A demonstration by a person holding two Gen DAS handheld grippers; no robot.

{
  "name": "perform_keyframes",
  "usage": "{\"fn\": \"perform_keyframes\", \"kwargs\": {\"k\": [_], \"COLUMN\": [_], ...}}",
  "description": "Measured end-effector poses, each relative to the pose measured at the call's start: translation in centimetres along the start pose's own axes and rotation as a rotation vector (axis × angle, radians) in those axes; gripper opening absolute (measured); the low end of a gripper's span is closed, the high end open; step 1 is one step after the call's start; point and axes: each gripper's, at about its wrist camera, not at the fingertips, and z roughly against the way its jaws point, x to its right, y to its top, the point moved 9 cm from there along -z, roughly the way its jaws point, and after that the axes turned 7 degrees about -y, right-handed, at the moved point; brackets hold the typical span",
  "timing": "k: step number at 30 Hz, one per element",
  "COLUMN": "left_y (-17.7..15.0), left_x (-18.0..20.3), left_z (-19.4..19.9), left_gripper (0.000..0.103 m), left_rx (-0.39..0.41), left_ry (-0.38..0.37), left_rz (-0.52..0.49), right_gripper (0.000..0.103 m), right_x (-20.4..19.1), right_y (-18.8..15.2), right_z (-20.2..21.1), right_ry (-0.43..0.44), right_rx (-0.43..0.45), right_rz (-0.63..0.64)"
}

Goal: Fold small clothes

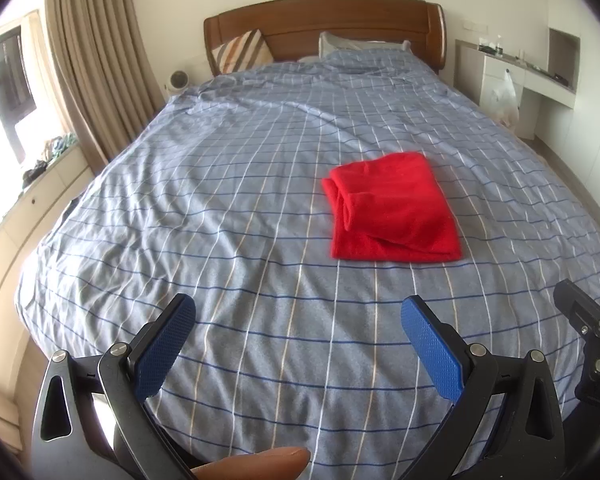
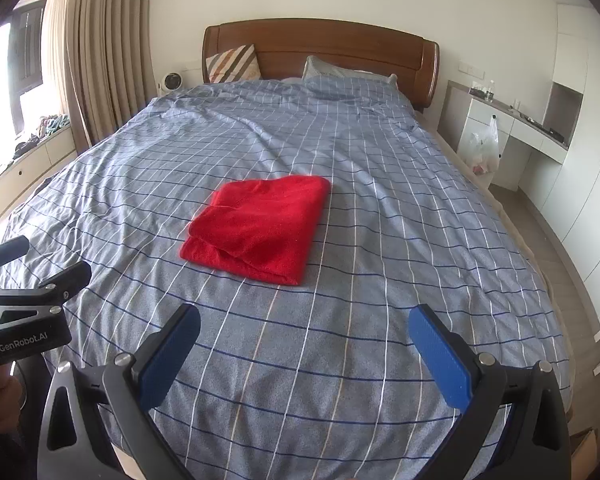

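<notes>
My left gripper [image 1: 296, 312] and right gripper [image 2: 304, 324] hang spread and empty above the bedspread [image 1: 220, 200]; the red garment [image 2: 256, 228] looks folded, so I'd judge only tidying remains.

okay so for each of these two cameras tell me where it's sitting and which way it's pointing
Left wrist view: on the left gripper near the bed's foot, facing the headboard; its open blue fingers, a fingertip and the right gripper's edge show.
Right wrist view: on the right gripper, also facing the headboard; its open fingers and the left gripper at left show.
Shared: the folded red garment on the checked blue duvet, striped cushion and curtain.
</notes>
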Motion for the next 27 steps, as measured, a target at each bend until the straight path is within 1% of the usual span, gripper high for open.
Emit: {"fn": "perform_keyframes", "kwargs": {"k": [8, 21, 27], "left_y": [0.2, 0.5, 0.4], "left_x": [0.2, 0.3, 0.2], "left_z": [0.5, 0.6, 0.7], "left_gripper": [0.103, 0.103, 0.103], "left_rx": [0.007, 0.002, 0.002], "left_ry": [-0.001, -0.022, -0.047], "left_rz": [-0.001, 0.008, 0.028], "right_gripper": [0.102, 0.102, 0.102], "right_x": [-0.9, -0.7, -0.2], "right_y": [0.8, 0.9, 0.5], "right_z": [1.0, 1.1, 0.8], "right_ry": [0.027, 0.016, 0.007], "right_rx": [0.015, 0.015, 0.004], "right_rz": [0.011, 0.015, 0.005]}}
